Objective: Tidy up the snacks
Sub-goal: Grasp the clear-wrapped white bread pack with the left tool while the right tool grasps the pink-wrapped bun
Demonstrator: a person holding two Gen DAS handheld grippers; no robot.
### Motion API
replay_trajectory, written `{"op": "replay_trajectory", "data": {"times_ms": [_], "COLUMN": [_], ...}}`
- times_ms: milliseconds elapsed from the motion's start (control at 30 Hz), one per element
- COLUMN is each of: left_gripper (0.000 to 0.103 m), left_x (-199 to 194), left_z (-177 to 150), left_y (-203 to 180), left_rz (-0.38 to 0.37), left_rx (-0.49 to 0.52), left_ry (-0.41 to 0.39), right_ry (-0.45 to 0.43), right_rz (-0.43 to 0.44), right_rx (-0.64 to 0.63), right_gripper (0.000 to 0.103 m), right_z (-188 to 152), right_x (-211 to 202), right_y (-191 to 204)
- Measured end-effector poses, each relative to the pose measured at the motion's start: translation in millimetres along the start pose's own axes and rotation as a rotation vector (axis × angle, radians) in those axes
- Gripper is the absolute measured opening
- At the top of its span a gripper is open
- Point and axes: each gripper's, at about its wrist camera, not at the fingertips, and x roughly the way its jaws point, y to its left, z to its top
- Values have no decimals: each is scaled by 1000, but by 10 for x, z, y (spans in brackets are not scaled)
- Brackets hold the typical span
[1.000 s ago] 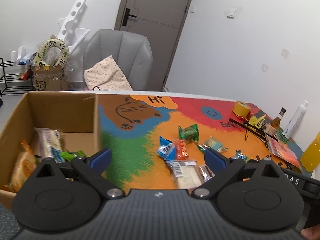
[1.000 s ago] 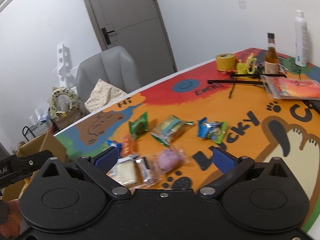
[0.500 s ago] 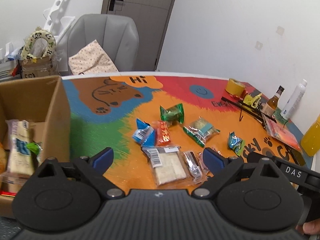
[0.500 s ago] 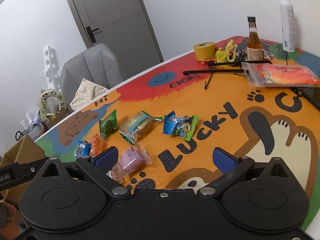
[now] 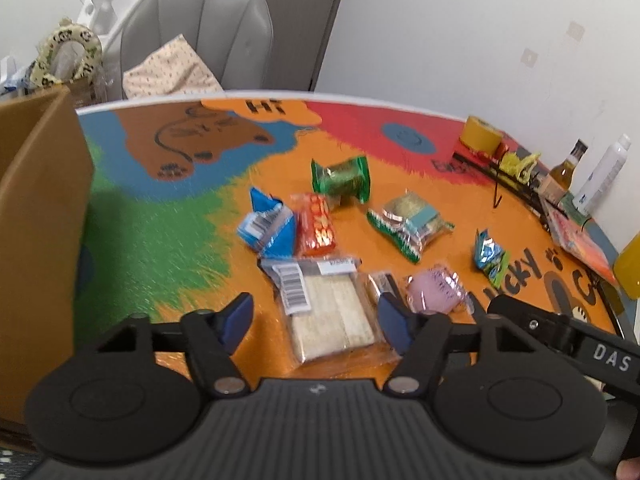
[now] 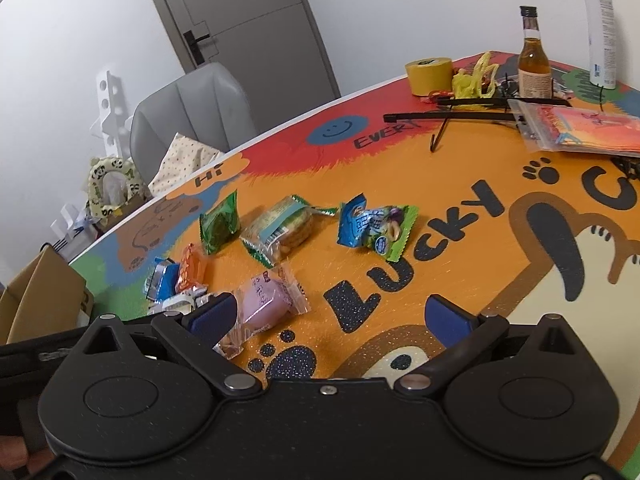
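My left gripper [image 5: 316,318] hovers low over a clear pack of pale wafers [image 5: 328,312]. Its jaws are closing with the pack between them, and the pads stand apart from it. Beyond lie a blue packet [image 5: 268,228], an orange packet [image 5: 318,226], a green packet [image 5: 342,178], a cracker pack [image 5: 412,224] and a blue-green packet [image 5: 490,256]. The cardboard box [image 5: 40,220] stands at the left. My right gripper [image 6: 330,316] is open over the mat, and a pink wrapped snack [image 6: 266,300] lies just beside its left finger [image 6: 212,314].
At the table's far right stand a yellow tape roll [image 6: 428,74], a brown bottle [image 6: 534,68], a white spray bottle [image 6: 600,28], a black hanger [image 6: 452,118] and a bag of orange sheets [image 6: 580,128]. A grey chair [image 5: 200,28] sits behind the table.
The left gripper swung right, away from the box, sank toward the clear wafer pack, and its jaws narrowed. The right gripper sank closer to the table, toward the pink snack.
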Motion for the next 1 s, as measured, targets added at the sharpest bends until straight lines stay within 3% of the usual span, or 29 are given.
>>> {"op": "replay_trajectory", "data": {"times_ms": [267, 467, 800, 1000], "left_gripper": [38, 30, 26, 30], "left_x": [61, -10, -90, -136], "left_z": [-33, -11, -11, 19], "left_y": [59, 132, 273, 306], "left_rz": [-39, -44, -36, -1], "left_rx": [-17, -24, -20, -15], "left_ry": [-9, -22, -17, -15], "right_ry": [28, 38, 50, 27], "right_rz": [15, 39, 56, -10], "right_rx": [3, -6, -48, -115], "right_gripper": [96, 93, 92, 76], "right_z": [-31, -40, -33, -14], "right_x": [111, 163, 327, 407], "right_y": [-4, 56, 256, 345]}}
